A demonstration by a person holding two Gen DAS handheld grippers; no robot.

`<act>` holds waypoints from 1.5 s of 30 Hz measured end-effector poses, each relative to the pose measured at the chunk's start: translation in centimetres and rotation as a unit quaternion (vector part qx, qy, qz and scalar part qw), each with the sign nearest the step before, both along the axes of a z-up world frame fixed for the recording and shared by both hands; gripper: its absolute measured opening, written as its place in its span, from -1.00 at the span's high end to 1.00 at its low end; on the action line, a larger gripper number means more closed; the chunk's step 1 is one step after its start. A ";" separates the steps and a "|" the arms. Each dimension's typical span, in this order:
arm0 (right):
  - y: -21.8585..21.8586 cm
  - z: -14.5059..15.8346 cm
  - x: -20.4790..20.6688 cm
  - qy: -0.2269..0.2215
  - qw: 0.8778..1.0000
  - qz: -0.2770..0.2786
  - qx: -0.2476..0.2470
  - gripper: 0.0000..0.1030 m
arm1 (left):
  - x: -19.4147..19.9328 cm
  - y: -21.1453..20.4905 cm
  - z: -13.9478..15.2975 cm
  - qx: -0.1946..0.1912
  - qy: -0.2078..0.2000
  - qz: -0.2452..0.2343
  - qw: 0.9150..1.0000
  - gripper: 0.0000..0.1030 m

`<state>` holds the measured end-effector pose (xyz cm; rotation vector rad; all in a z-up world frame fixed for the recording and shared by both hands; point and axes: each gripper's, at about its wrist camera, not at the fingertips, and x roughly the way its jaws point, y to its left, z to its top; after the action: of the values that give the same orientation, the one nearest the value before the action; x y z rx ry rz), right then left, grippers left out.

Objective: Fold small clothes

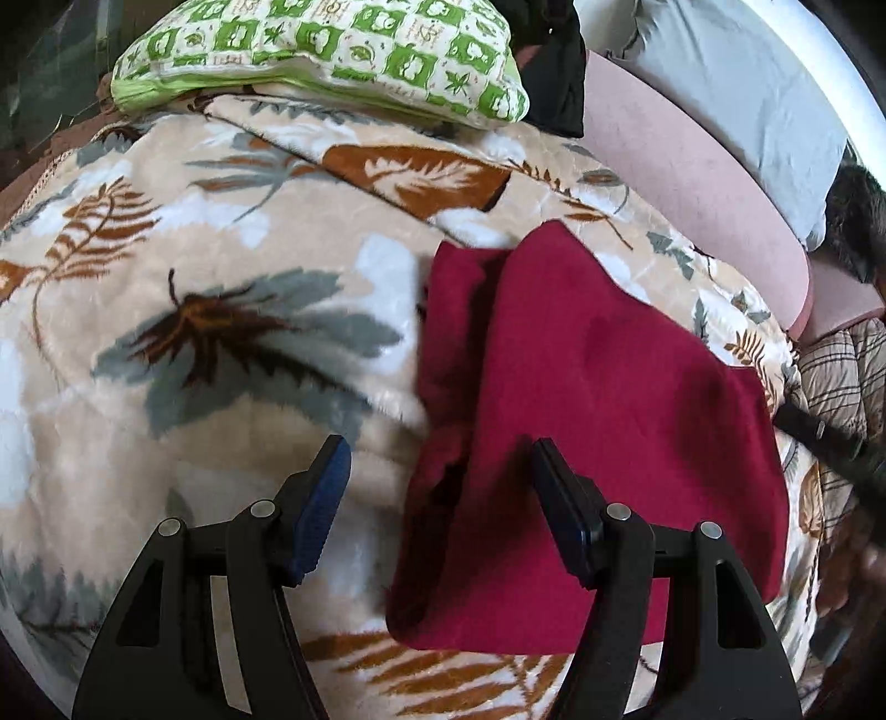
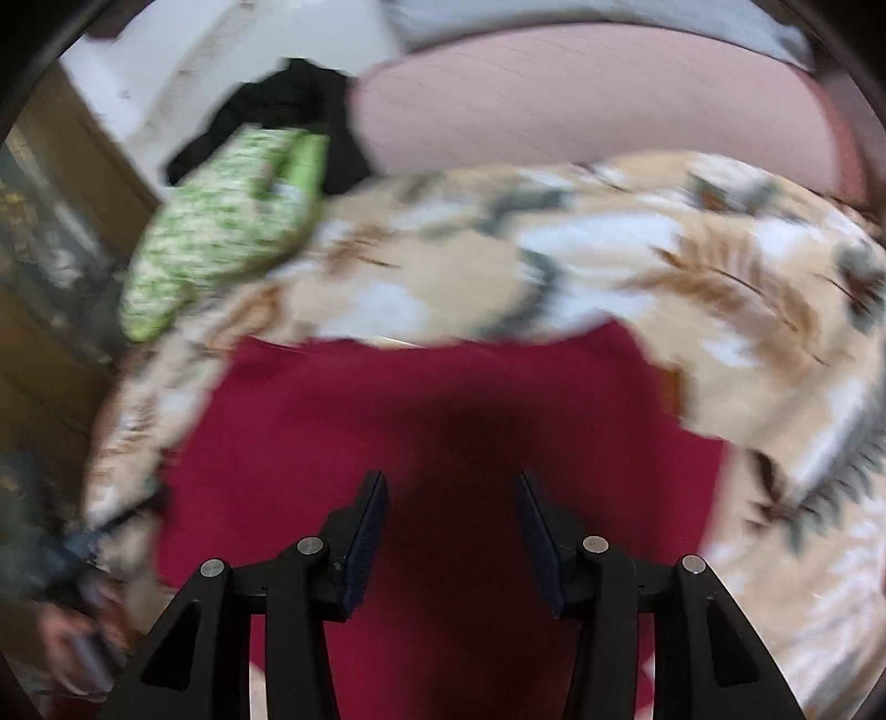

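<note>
A dark red garment (image 1: 598,421) lies folded over on a leaf-patterned beige blanket (image 1: 210,310), with a narrower layer showing along its left side. My left gripper (image 1: 440,451) is open and empty above the garment's left edge, one finger over the blanket, the other over the red cloth. In the blurred right wrist view the same red garment (image 2: 343,421) fills the lower middle. My right gripper (image 2: 451,484) is open and empty just above it, casting a dark shadow on the cloth.
A green checked pillow (image 1: 326,50) lies at the blanket's far edge, also in the right wrist view (image 2: 216,232). A pink cushion edge (image 1: 692,166) and grey bedding (image 1: 736,83) run along the right. Black cloth (image 1: 559,77) sits behind the pillow. A wooden cabinet (image 2: 50,232) stands left.
</note>
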<state>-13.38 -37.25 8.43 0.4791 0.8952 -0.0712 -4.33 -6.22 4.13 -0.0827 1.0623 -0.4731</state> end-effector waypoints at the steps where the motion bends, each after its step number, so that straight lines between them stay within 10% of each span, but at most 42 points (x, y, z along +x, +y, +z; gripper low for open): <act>1: 1.4 0.5 1.4 -0.008 1.000 0.019 0.007 0.10 | 0.0 0.1 -0.2 -0.002 0.002 0.001 1.000 -0.31; 10: 10.0 0.3 12.2 -0.013 0.996 0.073 0.051 0.04 | 0.3 0.0 -1.3 -0.001 0.005 -0.004 1.000 -0.31; 20: 15.0 -3.8 18.8 0.094 0.991 0.094 0.014 -0.15 | 0.7 0.0 -1.6 -0.005 0.006 -0.013 1.000 -0.32; 28: 15.4 -4.1 19.8 0.085 0.991 0.096 -0.032 0.75 | 1.7 0.5 -1.6 -0.016 0.025 -0.012 0.999 -0.32; 45: 13.3 -2.2 14.5 0.036 0.992 0.123 -0.006 0.74 | 1.6 1.0 -1.6 -0.028 0.037 -0.011 0.999 -0.32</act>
<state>1.13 -23.90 6.22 0.3538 1.0179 0.1328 -2.72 -5.26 2.52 -0.1395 1.1226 -0.5222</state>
